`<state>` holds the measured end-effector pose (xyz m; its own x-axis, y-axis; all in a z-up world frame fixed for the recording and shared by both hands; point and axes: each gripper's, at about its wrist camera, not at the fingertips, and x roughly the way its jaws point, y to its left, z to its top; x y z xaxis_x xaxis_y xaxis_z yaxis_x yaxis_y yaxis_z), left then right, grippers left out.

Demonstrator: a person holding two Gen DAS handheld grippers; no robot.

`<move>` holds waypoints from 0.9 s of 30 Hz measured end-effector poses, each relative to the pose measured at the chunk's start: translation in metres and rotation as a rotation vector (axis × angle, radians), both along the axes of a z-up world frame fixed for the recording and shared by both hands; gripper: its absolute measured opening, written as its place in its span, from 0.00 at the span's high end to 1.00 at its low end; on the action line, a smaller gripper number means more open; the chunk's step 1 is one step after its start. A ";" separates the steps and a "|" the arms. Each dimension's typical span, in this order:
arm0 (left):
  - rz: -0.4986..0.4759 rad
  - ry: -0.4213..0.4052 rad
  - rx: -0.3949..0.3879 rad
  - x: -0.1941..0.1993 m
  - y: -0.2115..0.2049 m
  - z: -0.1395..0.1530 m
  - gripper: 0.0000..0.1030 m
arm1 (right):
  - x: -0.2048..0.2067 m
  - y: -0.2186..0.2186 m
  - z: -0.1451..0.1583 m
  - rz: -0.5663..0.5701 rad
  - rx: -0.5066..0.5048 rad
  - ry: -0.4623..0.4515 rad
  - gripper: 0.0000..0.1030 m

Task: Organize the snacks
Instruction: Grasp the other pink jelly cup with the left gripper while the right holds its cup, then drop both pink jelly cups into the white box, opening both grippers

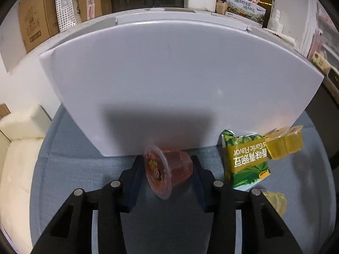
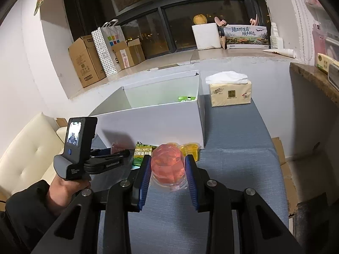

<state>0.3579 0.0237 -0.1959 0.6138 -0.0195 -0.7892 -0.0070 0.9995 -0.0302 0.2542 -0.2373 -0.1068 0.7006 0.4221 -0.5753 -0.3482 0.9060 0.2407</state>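
Note:
A red jelly cup (image 1: 175, 169) lies on its side on the blue tablecloth, right in front of the white box (image 1: 169, 74). My left gripper (image 1: 167, 158) is shut on it, a pad against each side. In the right wrist view my right gripper (image 2: 167, 158) holds another red jelly cup (image 2: 168, 165) above the table, shut on it. Left of it a hand holds the left gripper (image 2: 120, 154) low by the box wall (image 2: 161, 122). A green pea packet (image 1: 245, 160) and yellow jelly cups (image 1: 284, 144) lie by the box.
Another yellow jelly cup (image 1: 275, 201) lies by my left gripper's right finger. The open box holds a green packet (image 2: 186, 98). A tissue pack (image 2: 229, 94) stands right of the box. A cream sofa (image 2: 27, 154) is on the left, with cardboard boxes (image 2: 86, 61) on the sill behind.

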 end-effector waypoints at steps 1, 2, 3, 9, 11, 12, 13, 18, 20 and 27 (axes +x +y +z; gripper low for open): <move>0.000 -0.006 -0.003 -0.002 0.002 0.001 0.54 | 0.000 0.000 0.000 0.001 0.001 0.000 0.66; 0.000 -0.011 -0.006 -0.005 0.004 0.002 0.54 | 0.000 0.002 0.000 0.003 0.003 -0.002 0.66; -0.001 -0.014 -0.015 -0.010 0.007 0.004 0.54 | -0.001 0.003 0.001 0.005 -0.003 -0.004 0.66; -0.060 -0.100 -0.065 -0.062 0.011 0.037 0.54 | -0.003 0.017 0.008 0.025 -0.021 -0.033 0.66; -0.074 -0.137 -0.084 -0.081 0.013 0.051 0.54 | -0.002 0.022 0.010 0.035 -0.021 -0.039 0.66; -0.080 -0.157 -0.096 -0.090 0.016 0.060 0.54 | -0.001 0.026 0.011 0.039 -0.023 -0.043 0.66; -0.079 -0.172 -0.101 -0.094 0.019 0.067 0.54 | 0.001 0.029 0.013 0.045 -0.024 -0.045 0.66; -0.066 -0.262 -0.118 -0.107 0.022 0.109 0.54 | 0.020 0.043 0.025 0.048 -0.029 -0.074 0.66; -0.063 -0.285 -0.117 -0.099 0.026 0.125 0.54 | 0.034 0.049 0.032 0.041 -0.047 -0.087 0.66; -0.070 -0.314 -0.096 -0.028 0.028 0.155 0.54 | 0.094 0.064 0.054 0.038 -0.064 -0.099 0.66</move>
